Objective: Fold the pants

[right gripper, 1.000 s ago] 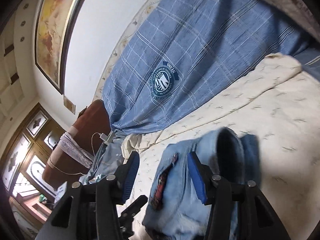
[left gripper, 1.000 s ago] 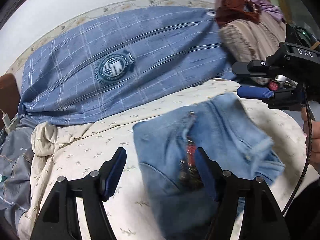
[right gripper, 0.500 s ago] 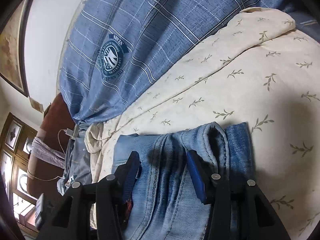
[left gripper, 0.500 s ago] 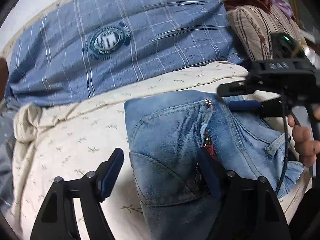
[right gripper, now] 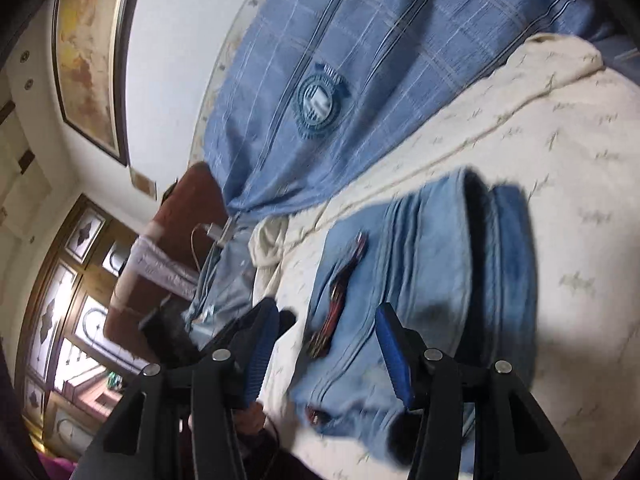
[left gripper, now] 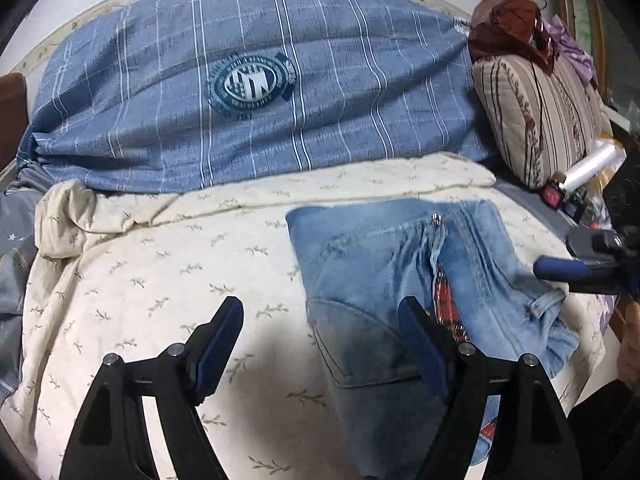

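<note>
Left wrist view: we see the folded jeans (left gripper: 404, 280) lying on the cream bedspread (left gripper: 160, 280) at 3 o'clock, below the blue plaid pillow (left gripper: 248, 80). Our left hand-held gripper (left gripper: 320, 336) and right hand-held gripper (right gripper: 324, 344) gape wide, holding nothing.

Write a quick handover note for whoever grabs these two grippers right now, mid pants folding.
Left gripper: jaws open, empty, above the jeans' left edge.
Right gripper: jaws open, empty, over the jeans' near end.
Jeans: lying in a compact folded bundle on the cream leaf-print bedspread, zipper and red trim facing up; layers show stacked in the right wrist view.
Done: folds appear made, bundle set down.
Left: probably just check and smooth the loose edge on the right side; the frames are blurred there.
</note>
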The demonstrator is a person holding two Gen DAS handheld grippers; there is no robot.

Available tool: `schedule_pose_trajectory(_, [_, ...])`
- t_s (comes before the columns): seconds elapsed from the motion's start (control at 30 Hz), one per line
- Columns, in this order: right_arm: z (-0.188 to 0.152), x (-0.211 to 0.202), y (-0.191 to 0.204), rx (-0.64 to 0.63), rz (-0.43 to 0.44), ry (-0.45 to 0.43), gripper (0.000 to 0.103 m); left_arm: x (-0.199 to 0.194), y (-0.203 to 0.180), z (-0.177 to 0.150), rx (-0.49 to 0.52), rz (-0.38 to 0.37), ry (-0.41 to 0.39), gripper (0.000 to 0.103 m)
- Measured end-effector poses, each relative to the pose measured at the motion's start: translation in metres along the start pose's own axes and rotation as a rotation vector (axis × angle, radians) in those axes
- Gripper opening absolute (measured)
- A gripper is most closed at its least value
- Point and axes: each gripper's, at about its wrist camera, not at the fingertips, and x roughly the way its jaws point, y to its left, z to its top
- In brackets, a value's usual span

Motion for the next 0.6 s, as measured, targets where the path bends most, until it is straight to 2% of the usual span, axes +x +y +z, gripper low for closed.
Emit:
schedule_pose_trajectory(0.13, [-0.02,0.016,-0.013,0.068,-0.111,0.067,0.054,0.01,-0.009,-0.005,0.058,0.021,0.045,0.08])
schedule_pose_trajectory(0.23, [-0.024,0.019,-0.019,0.091,-0.121,0.058,0.054,0.012,-0.014,-0.01,0.086,0.029,0.059,0.08])
schedule_pose_trajectory(0.33, [-0.027,0.027,-0.023,0.077,-0.173,0.07,0.045,0.016,-0.016,-0.012,0.096,0.028,0.072,0.081])
schedule_pose_trajectory(0.37, [-0.026,0.029,-0.025,0.075,-0.184,0.072,0.04,0.017,-0.015,-0.012,0.092,0.025,0.076,0.081])
schedule_pose_trajectory(0.47, [-0.023,0.028,-0.032,0.116,-0.152,0.075,0.039,0.018,-0.012,-0.011,0.069,0.013,0.085,0.081])
schedule_pose_trajectory(0.6, [-0.02,0.021,-0.031,0.118,-0.134,0.058,0.039,0.011,-0.017,-0.009,0.081,0.039,0.067,0.08])
